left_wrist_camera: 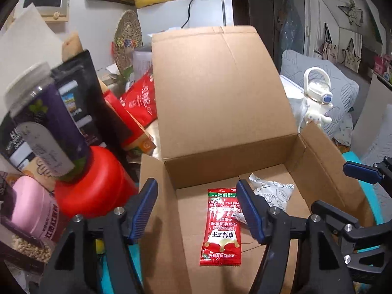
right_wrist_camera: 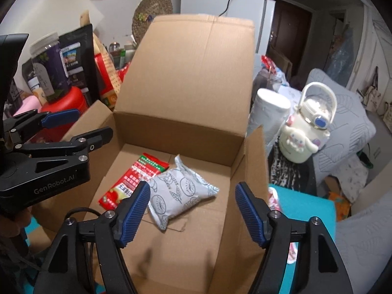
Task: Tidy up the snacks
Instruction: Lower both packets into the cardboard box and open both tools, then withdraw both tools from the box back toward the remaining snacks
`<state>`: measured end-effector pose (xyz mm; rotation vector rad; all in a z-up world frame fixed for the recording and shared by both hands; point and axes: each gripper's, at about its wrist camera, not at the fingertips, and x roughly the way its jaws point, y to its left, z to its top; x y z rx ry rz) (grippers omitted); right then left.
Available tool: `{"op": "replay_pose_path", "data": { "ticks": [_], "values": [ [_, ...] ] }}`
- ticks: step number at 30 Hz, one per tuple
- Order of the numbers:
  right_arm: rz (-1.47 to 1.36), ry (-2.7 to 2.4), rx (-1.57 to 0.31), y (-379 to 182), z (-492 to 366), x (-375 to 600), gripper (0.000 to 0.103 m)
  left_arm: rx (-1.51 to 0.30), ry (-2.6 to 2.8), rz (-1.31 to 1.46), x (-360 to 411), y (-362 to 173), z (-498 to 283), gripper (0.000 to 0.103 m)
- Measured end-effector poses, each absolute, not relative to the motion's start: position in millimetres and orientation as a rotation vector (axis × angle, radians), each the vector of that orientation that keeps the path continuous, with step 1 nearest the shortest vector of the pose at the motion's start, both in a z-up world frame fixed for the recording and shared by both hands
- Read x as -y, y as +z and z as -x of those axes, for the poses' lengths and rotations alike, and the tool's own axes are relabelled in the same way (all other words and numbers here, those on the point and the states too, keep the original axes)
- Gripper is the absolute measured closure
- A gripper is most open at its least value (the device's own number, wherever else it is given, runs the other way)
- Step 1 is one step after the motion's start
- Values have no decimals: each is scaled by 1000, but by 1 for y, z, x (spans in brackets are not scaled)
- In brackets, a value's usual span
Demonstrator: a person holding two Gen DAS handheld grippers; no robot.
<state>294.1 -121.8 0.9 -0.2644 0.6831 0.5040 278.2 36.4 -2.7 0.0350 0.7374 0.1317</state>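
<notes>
While both grippers hang over the open cardboard box [left_wrist_camera: 220, 103], nothing is held in either one. The left gripper [left_wrist_camera: 197, 210] has its two blue fingers [left_wrist_camera: 143, 210] spread wide apart, with only air between them. The right gripper [right_wrist_camera: 193, 210] is spread wide too, and it holds nothing.

Inside the box, two snacks lie flat on the brown floor. One is a red packet [left_wrist_camera: 221, 227] with white writing on it. The other is a puffy white bag [right_wrist_camera: 178, 188] with little drawings of donuts and leaves. In the right wrist view, the white bag lies partly on top of the red packet, and both sit near the back wall of the box. The big back flap of the box stands up tall behind them. A side flap [right_wrist_camera: 254, 161] stands up on the right.

To the left of the box, outside it, there is a crowd of other things. A jar with a purple label [left_wrist_camera: 46, 122] and a white lid stands on top of a round red tub [left_wrist_camera: 95, 183]. Next to it is a pink tub [left_wrist_camera: 31, 208], and behind it are a black pouch [left_wrist_camera: 83, 93] and a red bag [left_wrist_camera: 142, 98].

To the right of the box stands a cream bottle [right_wrist_camera: 306, 127] with a handle and a cartoon puppy on it. Just left of that bottle is a white roll [right_wrist_camera: 267, 112]. A grey pillow [right_wrist_camera: 348, 122] lies behind the bottle.
</notes>
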Motion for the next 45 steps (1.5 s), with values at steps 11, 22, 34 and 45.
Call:
{"op": "replay_pose_path", "data": {
  "ticks": [11, 22, 34, 45],
  "values": [
    [224, 490, -563, 48, -257, 137, 30, -663, 119, -22, -31, 45, -243, 37],
    [192, 502, -461, 86, -202, 156, 30, -570, 114, -34, -20, 89, -190, 37],
    [191, 493, -395, 103, -134, 180, 30, -520, 68, -47, -3, 110, -124, 34],
    [209, 495, -382, 93, -77, 189, 26, -523, 2, -71, 9, 106, -68, 22]
  ]
}}
